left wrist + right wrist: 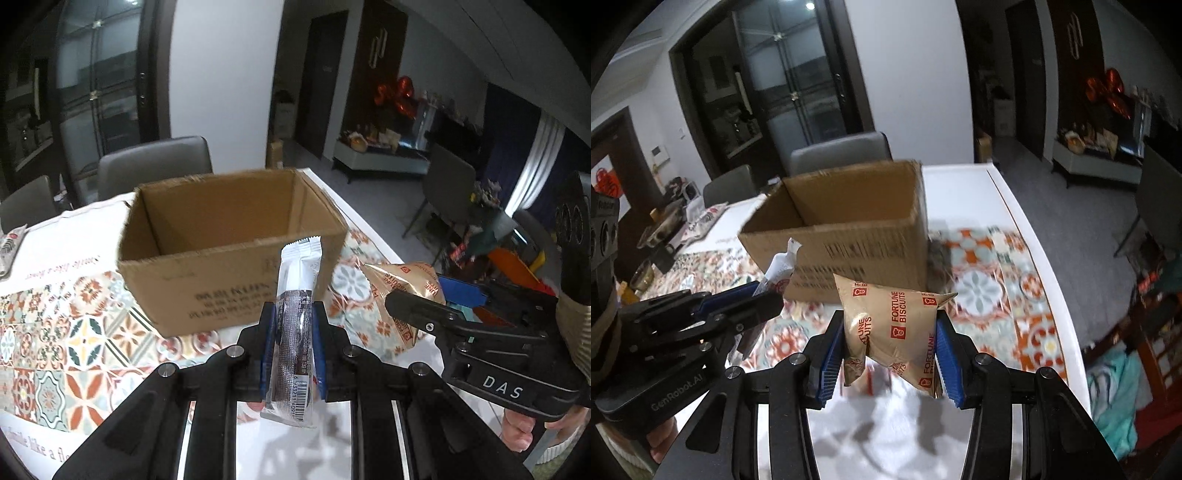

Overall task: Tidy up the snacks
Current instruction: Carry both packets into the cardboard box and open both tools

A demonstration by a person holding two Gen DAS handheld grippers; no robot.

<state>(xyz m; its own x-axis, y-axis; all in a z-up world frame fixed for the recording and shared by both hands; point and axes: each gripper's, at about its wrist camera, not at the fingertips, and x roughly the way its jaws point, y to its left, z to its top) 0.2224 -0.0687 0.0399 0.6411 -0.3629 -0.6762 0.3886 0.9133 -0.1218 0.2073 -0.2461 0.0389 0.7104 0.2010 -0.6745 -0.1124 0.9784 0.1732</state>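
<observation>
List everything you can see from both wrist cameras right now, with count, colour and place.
Open brown cardboard box: 1, brown, on the patterned cloth, ahead of both grippers; no contents visible inside.
Slim white and dark brown snack stick packet: 1, upright, held in the left gripper.
Tan Fortune Biscuits pouch with red print: 1, held in the right gripper, near the box's front wall.
Floral tile-patterned tablecloth: 1, orange, teal and white, over the white table.
Grey chairs: 2, beyond the table's far edge.
White printed packet: 1, on the table at far left.
Left gripper: black with blue pads, closed on the stick packet.
Right gripper: black with blue pads, closed on the pouch.
</observation>
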